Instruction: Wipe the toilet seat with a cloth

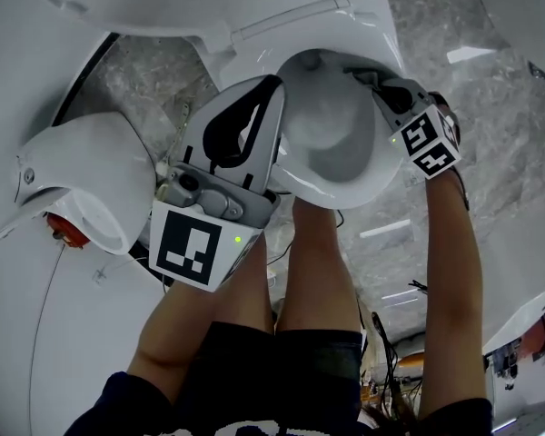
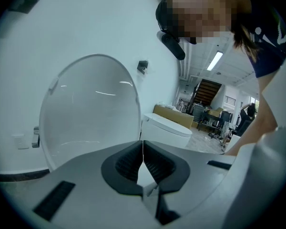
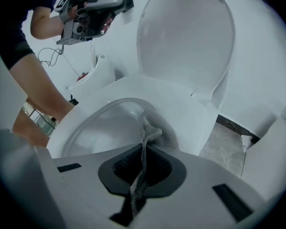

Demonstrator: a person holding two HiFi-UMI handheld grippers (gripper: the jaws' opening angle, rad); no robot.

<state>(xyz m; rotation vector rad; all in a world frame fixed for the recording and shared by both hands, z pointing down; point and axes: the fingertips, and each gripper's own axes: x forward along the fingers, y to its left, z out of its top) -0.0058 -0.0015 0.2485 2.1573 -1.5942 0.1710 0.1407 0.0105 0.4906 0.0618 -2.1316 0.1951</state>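
The white toilet seat (image 1: 345,193) rings the bowl in the middle of the head view, with its lid (image 3: 186,32) raised behind it. My right gripper (image 3: 144,149) is shut on a grey mesh cloth (image 3: 157,128), and the cloth's free end lies bunched on the seat (image 3: 181,104) at the bowl's inner edge. In the head view the right gripper (image 1: 368,78) rests at the seat's right side. My left gripper (image 1: 271,87) hangs above the seat's left side, shut with nothing between its jaws. The left gripper (image 2: 143,149) faces the raised lid (image 2: 90,109).
A second white fixture (image 1: 91,180) with a red part (image 1: 64,230) stands to the left. The person's bare legs (image 1: 318,271) are right in front of the bowl. Grey marble floor (image 1: 490,89) surrounds the toilet. Another toilet (image 2: 167,128) and furniture stand farther back.
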